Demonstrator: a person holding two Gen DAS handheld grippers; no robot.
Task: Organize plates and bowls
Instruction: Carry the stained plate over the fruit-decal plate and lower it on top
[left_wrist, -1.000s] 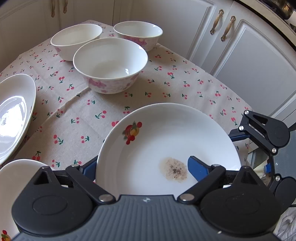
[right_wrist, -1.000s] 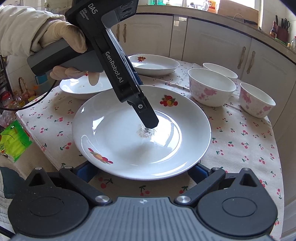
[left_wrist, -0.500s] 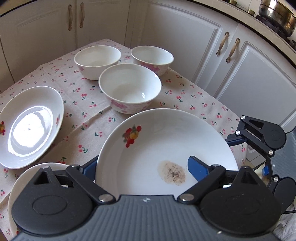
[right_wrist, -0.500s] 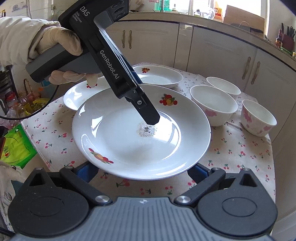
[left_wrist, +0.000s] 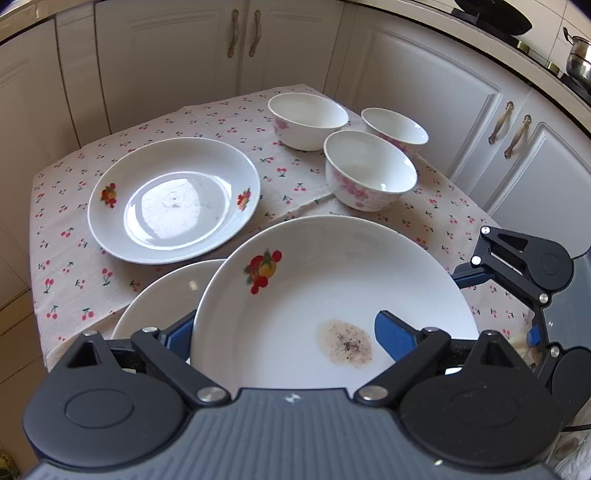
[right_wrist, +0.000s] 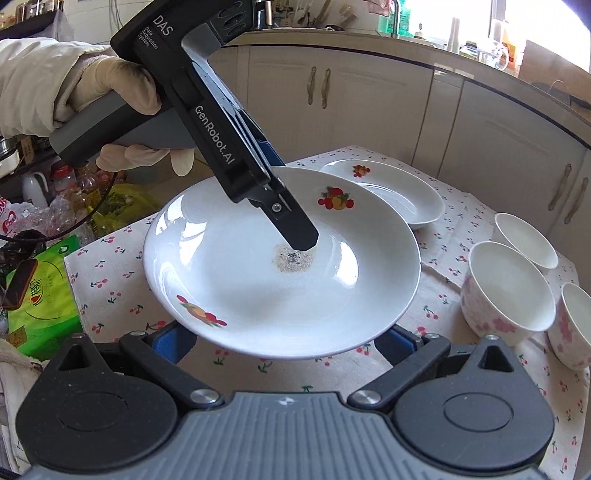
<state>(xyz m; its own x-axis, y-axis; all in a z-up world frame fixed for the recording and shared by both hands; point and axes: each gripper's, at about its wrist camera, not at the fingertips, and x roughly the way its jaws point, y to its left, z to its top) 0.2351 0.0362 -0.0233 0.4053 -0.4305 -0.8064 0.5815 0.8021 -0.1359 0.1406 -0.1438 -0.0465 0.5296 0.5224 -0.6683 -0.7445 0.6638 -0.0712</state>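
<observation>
The left gripper (right_wrist: 295, 236) is clamped on the stained plate (right_wrist: 258, 295) at frame centre — the right gripper (right_wrist: 284, 341) seems to clasp its near rim.

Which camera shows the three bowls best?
The left wrist view: all three bowls sit whole and unblocked on the tablecloth, beyond the held plate. In the right wrist view they crowd the right edge, and the nearest one is cut off by the frame.

Kitchen clutter around the table
Cherry-print tablecloth (left_wrist: 177, 122), white cabinets (left_wrist: 424, 96), green packet (right_wrist: 40, 295), pot (left_wrist: 578, 64) on counter.
</observation>
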